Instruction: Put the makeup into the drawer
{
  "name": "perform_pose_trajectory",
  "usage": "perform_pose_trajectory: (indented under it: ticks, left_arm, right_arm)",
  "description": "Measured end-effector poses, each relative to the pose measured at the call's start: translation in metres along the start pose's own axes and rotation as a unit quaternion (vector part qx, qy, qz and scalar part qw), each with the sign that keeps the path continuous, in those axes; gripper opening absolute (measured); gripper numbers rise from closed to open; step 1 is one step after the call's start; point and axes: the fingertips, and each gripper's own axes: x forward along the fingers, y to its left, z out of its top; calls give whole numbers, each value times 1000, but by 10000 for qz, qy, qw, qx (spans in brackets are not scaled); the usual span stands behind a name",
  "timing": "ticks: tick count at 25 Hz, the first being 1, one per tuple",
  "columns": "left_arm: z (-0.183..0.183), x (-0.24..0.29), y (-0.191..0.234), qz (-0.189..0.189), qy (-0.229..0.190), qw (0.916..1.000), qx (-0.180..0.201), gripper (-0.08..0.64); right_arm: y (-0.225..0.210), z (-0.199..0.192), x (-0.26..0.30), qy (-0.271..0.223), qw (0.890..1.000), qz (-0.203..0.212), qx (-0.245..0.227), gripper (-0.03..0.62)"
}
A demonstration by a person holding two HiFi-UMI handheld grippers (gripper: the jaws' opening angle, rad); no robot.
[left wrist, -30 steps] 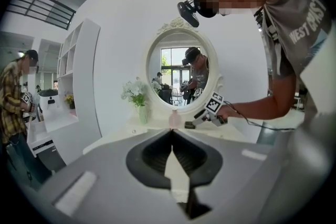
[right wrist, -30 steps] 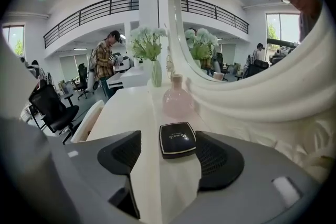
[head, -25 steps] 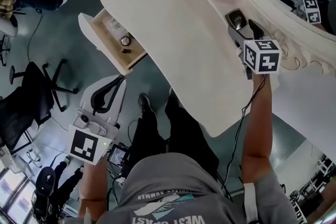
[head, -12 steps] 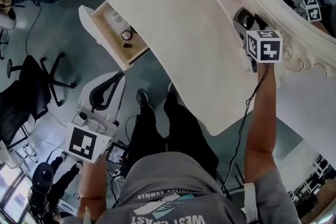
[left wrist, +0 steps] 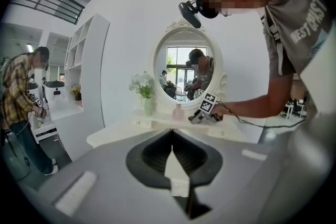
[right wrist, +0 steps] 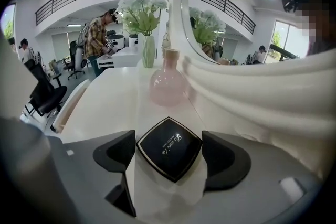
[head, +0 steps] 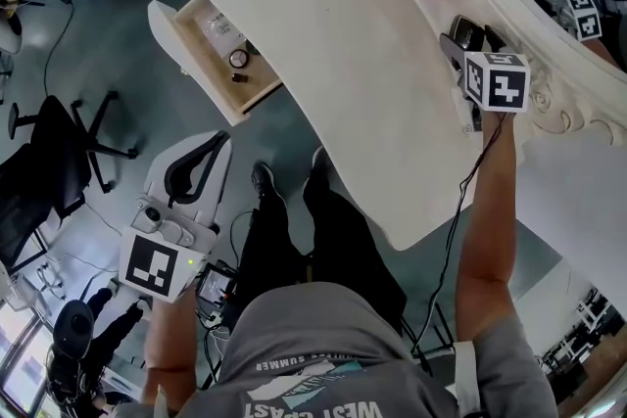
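A black square makeup compact (head: pixel 468 31) lies on the white dressing table (head: pixel 343 64) near the mirror's base. My right gripper (head: pixel 458 52) reaches over it. In the right gripper view the compact (right wrist: pixel 169 148) sits between the jaws, its corners close to both dark pads (right wrist: pixel 116 152); the jaws have just been opening and stand open round it. The drawer (head: pixel 167 26) is pulled out at the table's left, with a round item (head: pixel 237 60) and a small dark item (head: pixel 241 79) inside. My left gripper (head: pixel 227 140) hangs below the table, shut and empty.
A pink bottle (right wrist: pixel 168 84) stands just beyond the compact, a vase of white flowers (right wrist: pixel 148 50) further back. The ornate mirror frame (head: pixel 558 108) runs along the table's right. A black office chair (head: pixel 59 147) stands on the floor at left; a person in a plaid shirt (right wrist: pixel 97 34) stands behind.
My right gripper has closed in on the compact along the table. The left gripper has drifted slightly lower in the head view. The drawer and its contents have not moved.
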Motion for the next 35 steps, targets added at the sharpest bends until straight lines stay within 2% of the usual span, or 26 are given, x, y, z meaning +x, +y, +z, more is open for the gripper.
perform_pose_trajectory:
  ticks: [4,9,35]
  left_arm:
    - [-3,-1,1,-3,-9,10000,-22,2]
    - [-4,-4,4,7,-15,10000,-31,2]
    - [-10,-34,29,182,-122,9997,-122,2]
  right_arm:
    - [0,-4,-1,-78,9994,-41,349,392]
    - [1,-6,-2,-127,9988,-157,440,383]
    - [37,26,-25,-430,9988,-109,217,372]
